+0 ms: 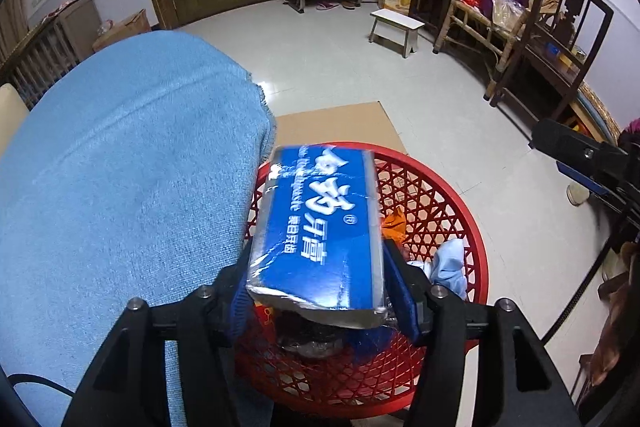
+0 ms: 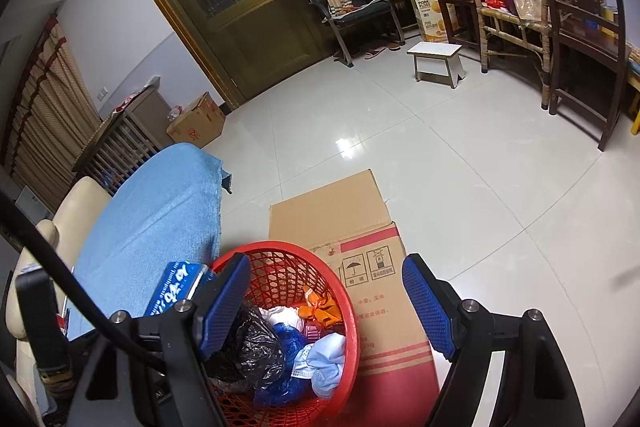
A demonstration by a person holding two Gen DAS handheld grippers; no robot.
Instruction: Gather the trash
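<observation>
Now toothpaste box clamped, over basket — trash inside.

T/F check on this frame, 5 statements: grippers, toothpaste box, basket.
1. The left gripper is shut on the toothpaste box. True.
2. The right gripper holds a black bag. False: it is open and holds nothing; the black bag lies in the basket.
3. The toothpaste box already lies inside the red basket. False: it is held above the basket, not released.
4. The basket already contains trash. True.
5. The basket stands on the blue cloth. False: it stands beside the cloth, next to flattened cardboard.
</observation>
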